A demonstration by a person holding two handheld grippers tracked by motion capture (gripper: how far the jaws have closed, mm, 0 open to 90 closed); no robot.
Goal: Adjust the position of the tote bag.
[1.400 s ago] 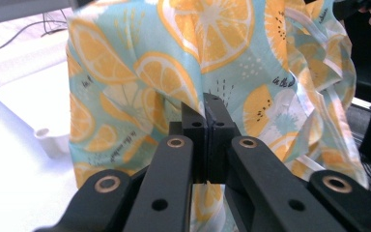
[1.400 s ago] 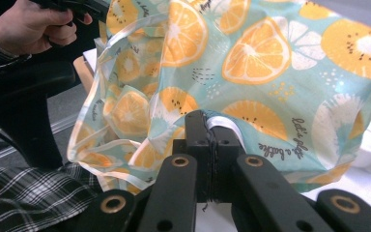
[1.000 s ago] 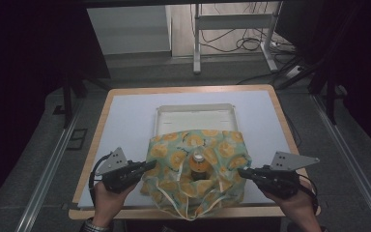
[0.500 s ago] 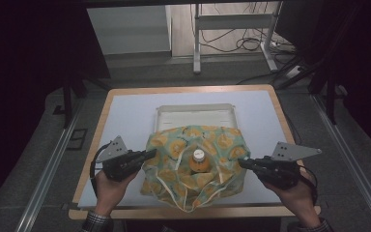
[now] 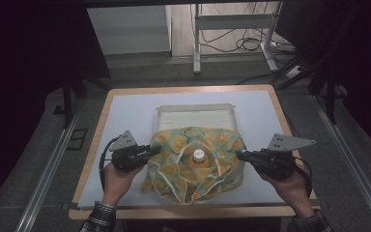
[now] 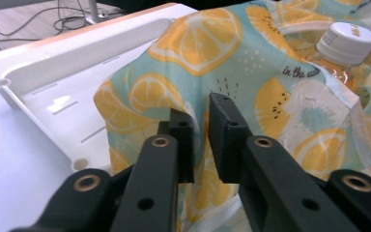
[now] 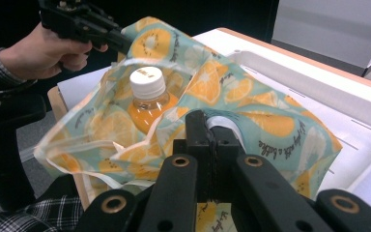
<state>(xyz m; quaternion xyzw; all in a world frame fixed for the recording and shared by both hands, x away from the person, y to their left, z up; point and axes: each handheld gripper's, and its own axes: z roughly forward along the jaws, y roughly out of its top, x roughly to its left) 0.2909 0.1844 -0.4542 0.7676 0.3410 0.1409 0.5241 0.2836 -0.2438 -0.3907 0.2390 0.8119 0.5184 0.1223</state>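
A cloth bag [image 5: 195,162] printed with orange slices on pale teal lies at the lower middle of the high view, on a white mat [image 5: 125,116] that covers a wooden-rimmed table [image 5: 94,145]. A bottle [image 5: 199,158] of orange drink with a white cap stands inside the bag, its cap showing through the open mouth.

The left gripper [image 5: 150,151] is at the bag's left edge. In the left gripper view its jaws have just been opening: a narrow gap shows between them, with a fold of the bag [image 6: 232,77] in that gap, and the pads do not press on it. The bottle [image 6: 340,46] sits at the upper right of that view.

The right gripper [image 5: 239,156] is at the bag's right edge. In the right gripper view its jaws are clamped tight on a fold of the bag [image 7: 251,96], and the bottle [image 7: 147,92] stands beyond them at centre left.

A shallow white tray [image 5: 195,113] lies just behind the bag, whose far edge overlaps the tray's near rim. Beyond the table, at the top of the high view, stand a metal frame [image 5: 232,34] and loose cables [image 5: 227,43] on the floor.
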